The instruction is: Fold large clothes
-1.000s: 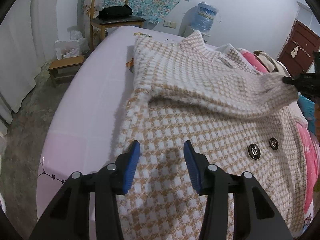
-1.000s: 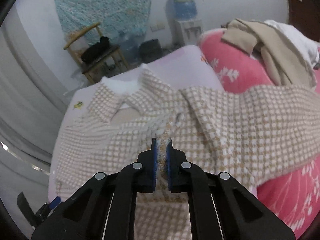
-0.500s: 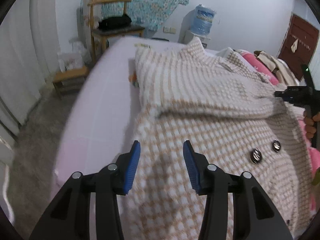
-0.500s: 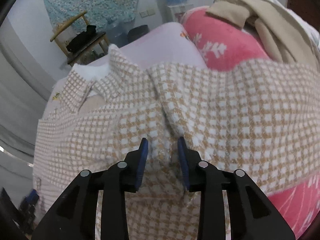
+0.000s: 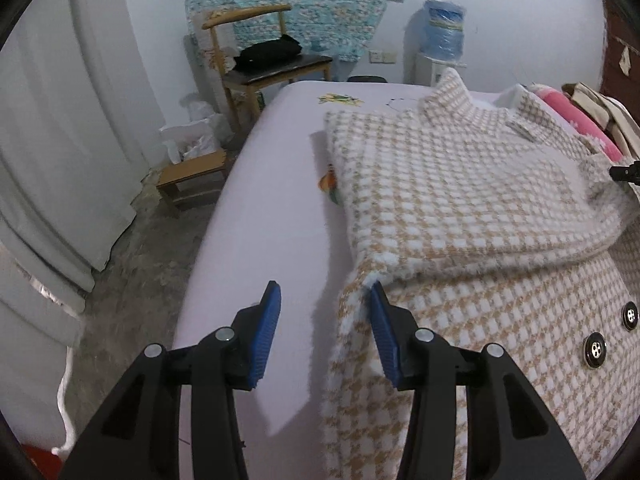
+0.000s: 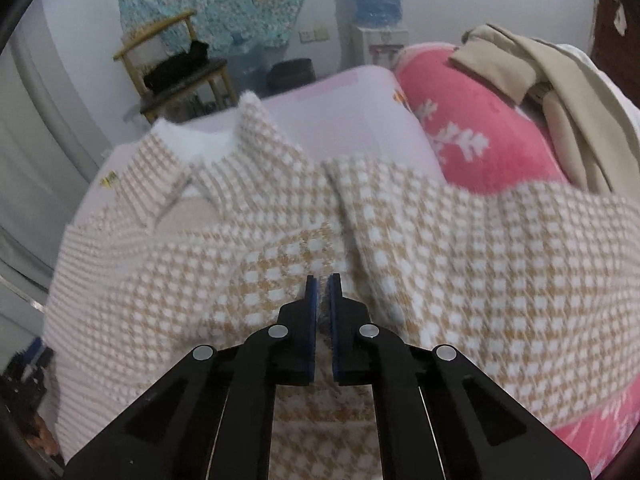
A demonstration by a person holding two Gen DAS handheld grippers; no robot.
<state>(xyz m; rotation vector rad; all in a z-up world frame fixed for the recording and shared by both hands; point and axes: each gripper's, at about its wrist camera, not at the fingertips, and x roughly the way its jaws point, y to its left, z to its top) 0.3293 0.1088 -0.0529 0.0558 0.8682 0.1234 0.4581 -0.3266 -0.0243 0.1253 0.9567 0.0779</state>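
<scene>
the coat (image 5: 460, 200), a tan and white checked one, lies spread face up on the bed (image 5: 272, 184), collar toward the far wall, 2 dark buttons (image 5: 596, 350) showing on the front. 1 sleeve (image 5: 480, 216) is already folded across the chest, its cuff end near the right gripper's tip at the right edge of the left view. so the first fold looks done on this side.

the right gripper (image 6: 323, 282) has just been closing; its blue pads stand almost together with only a sliver between them, low over the middle of the coat. a little fuzz seems to sit in that sliver, but i cannot tell if any cloth is really pinched, so i read it as clenched with nothing clearly in it.

the left gripper (image 5: 325, 304) is released, jaws partly apart, at the coat's near left edge. its right pad touches the fluffy hem by the sleeve's fold; the left pad is over bare sheet. nothing is gripped.

left to do, as i judge it: the other sleeve (image 6: 500, 248), still draped toward the pink blanket (image 6: 480, 136), needs folding in, then the body folded up. roughly an early stage.
</scene>
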